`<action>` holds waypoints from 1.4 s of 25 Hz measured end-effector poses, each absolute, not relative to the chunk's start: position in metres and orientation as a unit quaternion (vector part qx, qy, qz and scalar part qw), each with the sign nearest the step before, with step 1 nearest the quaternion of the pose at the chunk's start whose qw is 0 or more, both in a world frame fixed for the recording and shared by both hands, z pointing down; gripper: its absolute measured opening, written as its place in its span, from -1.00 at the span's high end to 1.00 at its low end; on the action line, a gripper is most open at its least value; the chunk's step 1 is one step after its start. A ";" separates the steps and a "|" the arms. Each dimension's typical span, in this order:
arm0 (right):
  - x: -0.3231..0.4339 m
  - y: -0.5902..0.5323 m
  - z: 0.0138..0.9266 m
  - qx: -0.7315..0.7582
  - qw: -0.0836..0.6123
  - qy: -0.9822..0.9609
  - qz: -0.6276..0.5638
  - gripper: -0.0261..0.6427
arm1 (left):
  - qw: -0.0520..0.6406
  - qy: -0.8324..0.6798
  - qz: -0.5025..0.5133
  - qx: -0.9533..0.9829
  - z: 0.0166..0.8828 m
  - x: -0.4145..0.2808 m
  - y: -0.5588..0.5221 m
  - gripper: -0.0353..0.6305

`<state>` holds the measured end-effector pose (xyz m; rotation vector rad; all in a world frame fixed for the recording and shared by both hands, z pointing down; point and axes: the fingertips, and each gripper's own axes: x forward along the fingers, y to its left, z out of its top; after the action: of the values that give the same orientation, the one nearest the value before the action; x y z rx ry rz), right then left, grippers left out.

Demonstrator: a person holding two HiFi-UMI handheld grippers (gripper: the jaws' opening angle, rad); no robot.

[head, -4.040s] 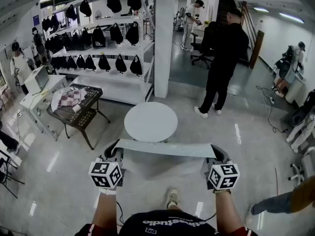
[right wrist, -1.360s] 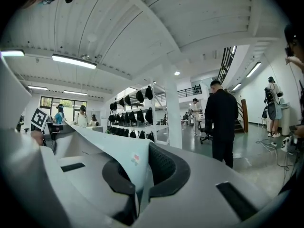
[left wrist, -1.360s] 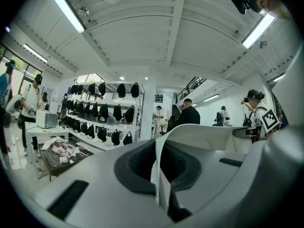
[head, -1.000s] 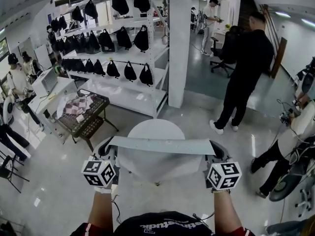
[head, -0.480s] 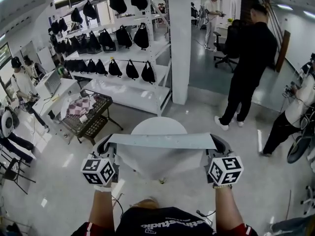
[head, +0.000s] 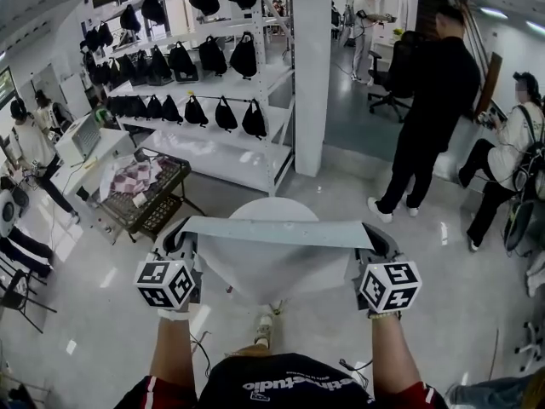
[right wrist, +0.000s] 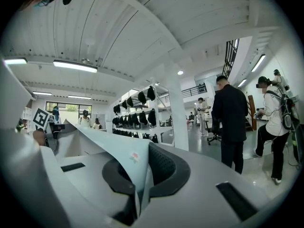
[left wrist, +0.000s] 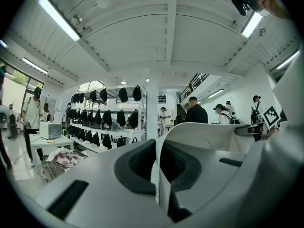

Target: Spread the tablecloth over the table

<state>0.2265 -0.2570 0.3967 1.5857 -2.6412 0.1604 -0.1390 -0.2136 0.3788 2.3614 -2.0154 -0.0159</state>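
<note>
Two grippers, one cloth stretched between them. The left gripper is clamped on the left corner of the tablecloth, and the right gripper is clamped on the right corner.

Left gripper view: jaws together, with a thin pale edge of fabric pinched between the dark pads. The cloth runs off to the right in a curved sheet.

Right gripper view: jaws together on the cloth, which folds down into the pinch. A small coloured mark sits on the fabric just above the pads.

Head view: the cloth's top edge runs as a level, fairly taut strip from gripper to gripper, and the rest hangs below it in front of the person. The round white table stands just beyond. Only its far arc shows above the cloth edge, and the near part is covered from sight. I cannot tell whether the cloth touches the tabletop.

Surroundings:
- A dark mesh cart stands left of the table, with a checked cloth on it.
- White shelving hung with black bags stands behind.
- A white column stands beside the shelving.
- A person in black stands well apart at the right, back turned.
</note>
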 end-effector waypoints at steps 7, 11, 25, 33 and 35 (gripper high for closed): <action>0.215 -0.288 0.389 0.516 0.036 -0.854 0.045 0.84 | 0.020 -0.649 -0.017 0.760 0.375 -0.152 -0.249 0.84; 0.201 -0.313 0.385 0.521 0.036 -0.852 0.042 0.84 | 0.022 -0.649 -0.024 0.760 0.374 -0.166 -0.276 0.84; 0.161 -0.423 0.374 0.534 0.040 -0.844 0.030 0.84 | 0.019 -0.642 -0.036 0.765 0.367 -0.208 -0.398 0.84; 0.142 -0.494 0.378 0.547 0.041 -0.835 0.039 0.84 | 0.028 -0.629 -0.041 0.775 0.369 -0.228 -0.479 0.84; 0.137 -0.510 0.379 0.550 0.044 -0.833 0.040 0.84 | 0.028 -0.626 -0.040 0.778 0.369 -0.232 -0.496 0.84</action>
<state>0.1372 -0.5096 0.3789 1.6816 -2.5451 0.1231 -0.2322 -0.4965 0.3694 2.4019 -1.9321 -0.1222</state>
